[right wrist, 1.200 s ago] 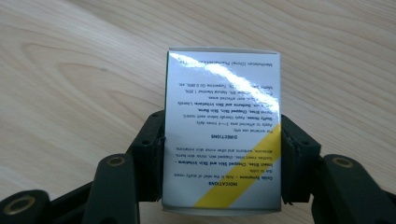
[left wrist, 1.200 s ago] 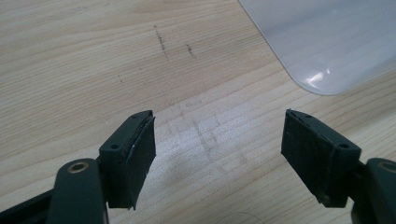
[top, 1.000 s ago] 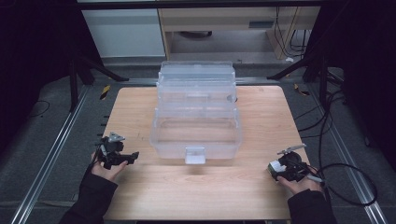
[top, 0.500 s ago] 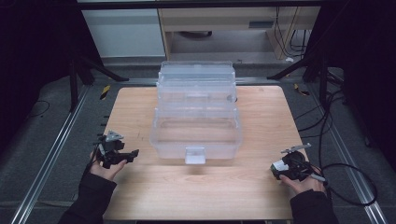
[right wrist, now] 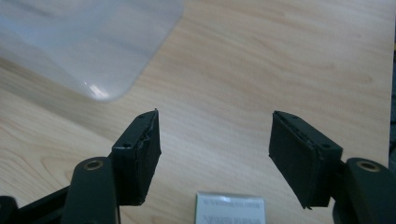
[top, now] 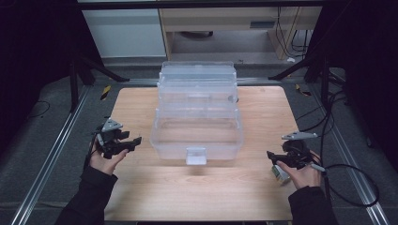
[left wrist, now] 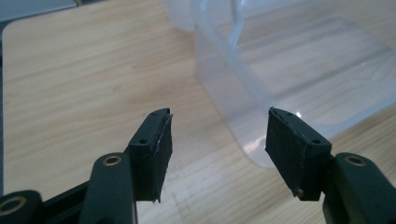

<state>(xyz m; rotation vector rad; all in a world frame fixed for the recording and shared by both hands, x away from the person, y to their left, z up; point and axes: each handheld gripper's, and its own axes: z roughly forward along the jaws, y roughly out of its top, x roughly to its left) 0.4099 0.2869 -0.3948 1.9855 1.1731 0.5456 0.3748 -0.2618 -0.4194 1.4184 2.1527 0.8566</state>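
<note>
A clear plastic box (top: 197, 122) with its lid swung up and back stands in the middle of the wooden table (top: 141, 187); a small latch tab (top: 196, 155) hangs at its front. My left gripper (top: 133, 141) rests at the table's left edge, open, aimed at the box's left front corner (left wrist: 252, 140). My right gripper (top: 271, 155) is at the right edge, open, with the box's right corner (right wrist: 93, 56) ahead of it. A small silver-and-white object (right wrist: 229, 208) lies on the table just below the right jaws, also visible by the right hand (top: 281, 174).
Metal rails (top: 47, 159) run along both sides of the table. Black cables (top: 347, 178) trail off at the right. Cabinets and frame legs stand behind the table.
The right gripper has shifted slightly right and toward the person. The left gripper and box stay put.
</note>
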